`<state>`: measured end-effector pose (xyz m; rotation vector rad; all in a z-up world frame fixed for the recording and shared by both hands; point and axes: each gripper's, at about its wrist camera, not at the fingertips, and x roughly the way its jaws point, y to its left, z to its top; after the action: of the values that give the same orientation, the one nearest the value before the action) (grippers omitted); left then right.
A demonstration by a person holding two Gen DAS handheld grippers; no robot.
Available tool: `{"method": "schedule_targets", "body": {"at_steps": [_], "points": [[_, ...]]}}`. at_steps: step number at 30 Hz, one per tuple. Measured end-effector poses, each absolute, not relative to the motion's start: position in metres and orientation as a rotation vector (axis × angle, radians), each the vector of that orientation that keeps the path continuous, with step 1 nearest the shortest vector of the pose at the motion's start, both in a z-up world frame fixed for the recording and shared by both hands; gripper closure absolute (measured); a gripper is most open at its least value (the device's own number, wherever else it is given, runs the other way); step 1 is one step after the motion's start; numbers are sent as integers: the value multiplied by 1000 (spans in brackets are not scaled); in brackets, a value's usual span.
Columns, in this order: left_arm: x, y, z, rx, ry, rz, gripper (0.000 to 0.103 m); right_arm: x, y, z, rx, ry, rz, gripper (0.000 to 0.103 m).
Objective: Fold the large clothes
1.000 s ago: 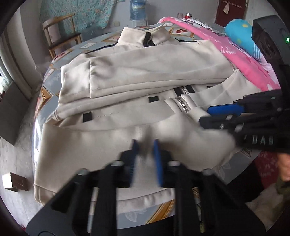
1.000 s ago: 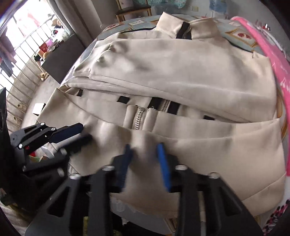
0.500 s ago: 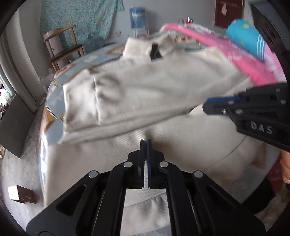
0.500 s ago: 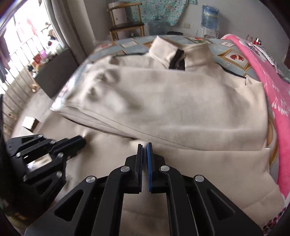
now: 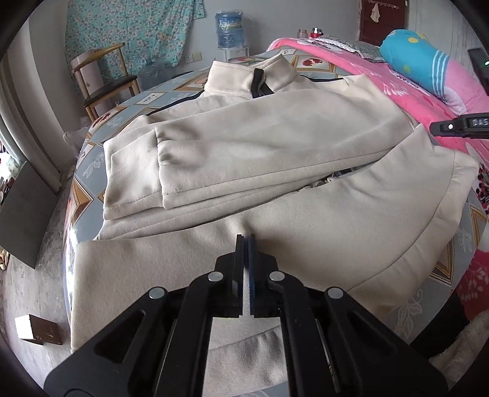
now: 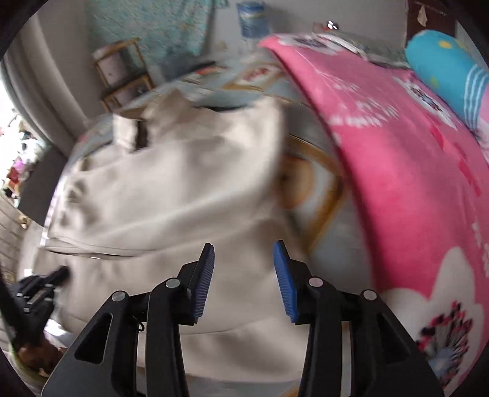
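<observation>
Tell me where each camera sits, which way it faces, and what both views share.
Left wrist: on the left tool, angled down over the beige jacket; its shut fingers pinch the hem; the right tool's tip shows.
Right wrist: on the right tool, angled down at the jacket's right edge and pink blanket; jaws opening, nothing between.
Shared: jacket, blanket, water jug, chair.

Matt beige fleecy cloth jacket [image 5: 275, 146], wooden chair [image 5: 104, 79]

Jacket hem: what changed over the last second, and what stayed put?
The bottom of the beige jacket was lifted and folded up over the zip. The right gripper then let go, its jaws opening, and swung aside toward the pink blanket. The left gripper stays shut on the fabric; folded sleeves unchanged.
</observation>
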<state>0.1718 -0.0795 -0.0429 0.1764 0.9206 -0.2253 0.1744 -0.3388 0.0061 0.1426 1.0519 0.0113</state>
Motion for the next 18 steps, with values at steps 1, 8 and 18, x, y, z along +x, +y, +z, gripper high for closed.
{"method": "schedule_targets", "body": {"at_steps": [1, 8, 18], "points": [[172, -80, -43, 183, 920, -226, 101, 178, -343, 1, 137, 1066, 13, 63], [171, -85, -43, 213, 918, -213, 101, 189, -333, -18, 44, 1079, 86, 83], [169, -88, -44, 236, 916, -224, 100, 168, -332, 14, 6, 912, -12, 98]]}}
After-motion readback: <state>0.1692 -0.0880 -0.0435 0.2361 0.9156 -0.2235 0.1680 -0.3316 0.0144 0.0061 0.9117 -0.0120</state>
